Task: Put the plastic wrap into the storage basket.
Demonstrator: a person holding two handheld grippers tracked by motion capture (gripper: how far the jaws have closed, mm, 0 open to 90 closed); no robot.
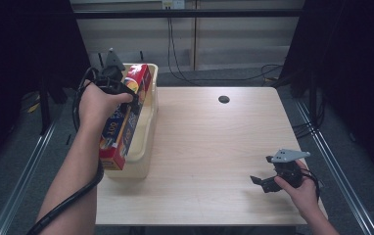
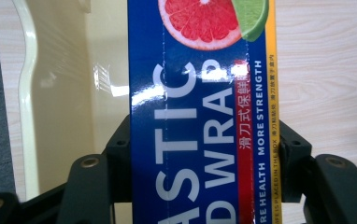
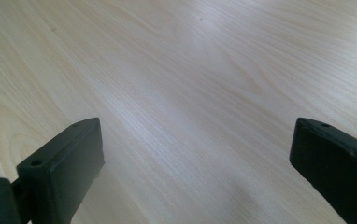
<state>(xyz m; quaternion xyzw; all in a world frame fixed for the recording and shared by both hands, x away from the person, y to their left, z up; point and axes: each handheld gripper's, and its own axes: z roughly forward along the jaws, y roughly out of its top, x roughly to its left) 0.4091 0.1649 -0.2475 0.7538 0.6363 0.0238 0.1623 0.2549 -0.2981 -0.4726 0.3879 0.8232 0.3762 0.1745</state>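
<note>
While my left claw clamps the long plastic wrap box across its width, I see that box lying along the cream tub at the left edge of the desk, its near end resting on the tub's near rim. Through the left gripper view the two black jaws press against both long sides of the box — the blue face reads "PLASTIC" and "WRAP" in white letters, with a red strip of Chinese characters and a sliced grapefruit and lime printed at the far end. Beside the box on that view's left I see the tub's glossy cream inside wall, and on its right, bare pale wood.

My right claw sits low over the near right part of the desk, well apart from the tub, held in the person's right hand with the grey three-cornered plate on top. Its jaws stand wide apart with nothing between them — the right gripper view looks along them over bare wood grain. A dark round hole sits in the desk's far middle.
</note>
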